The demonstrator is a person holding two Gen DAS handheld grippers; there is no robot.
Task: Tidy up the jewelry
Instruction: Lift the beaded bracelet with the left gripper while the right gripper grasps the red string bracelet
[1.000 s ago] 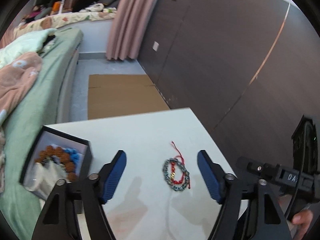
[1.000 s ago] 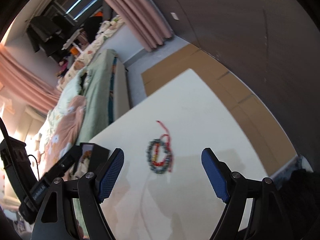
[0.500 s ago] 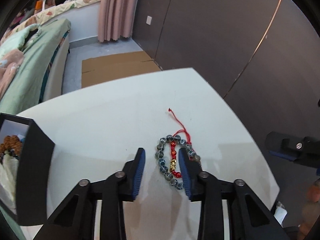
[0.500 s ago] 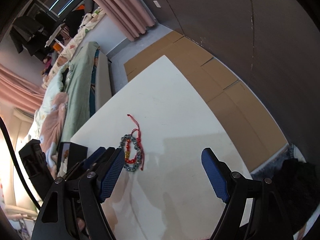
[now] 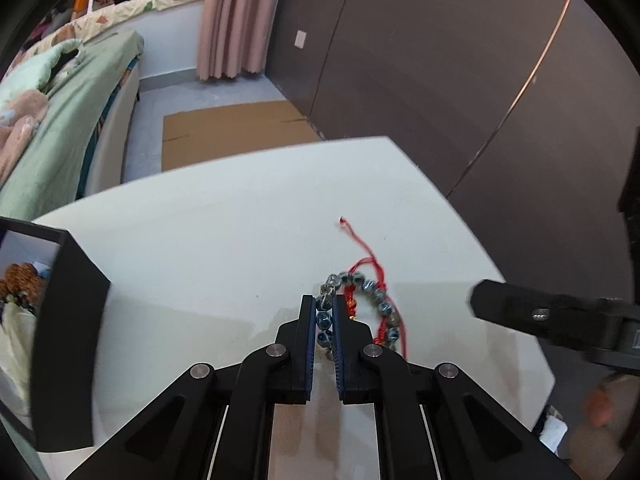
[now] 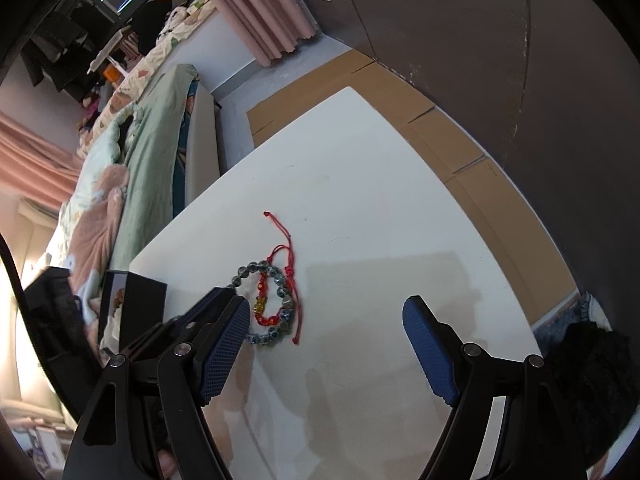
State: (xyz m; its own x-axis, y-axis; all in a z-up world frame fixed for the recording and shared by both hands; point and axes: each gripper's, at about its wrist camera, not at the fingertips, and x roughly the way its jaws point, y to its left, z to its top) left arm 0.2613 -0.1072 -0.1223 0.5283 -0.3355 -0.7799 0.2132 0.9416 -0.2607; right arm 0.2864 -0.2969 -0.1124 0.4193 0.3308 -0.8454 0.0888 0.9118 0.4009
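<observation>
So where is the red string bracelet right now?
The red string bracelet lies on the white table, tangled inside the grey bead bracelet, just right of the closing left tool.

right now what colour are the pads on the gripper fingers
Blue, with a fine grid texture; the right gripper's pads show it best in the right wrist view.

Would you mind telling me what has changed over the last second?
The left gripper came down over the bead bracelet and its jaws are closing, now pinching the bracelet's left side. The right gripper stayed open, holding nothing. Both bracelets, the red cord bracelet included, and the black box remain on the table.
</observation>
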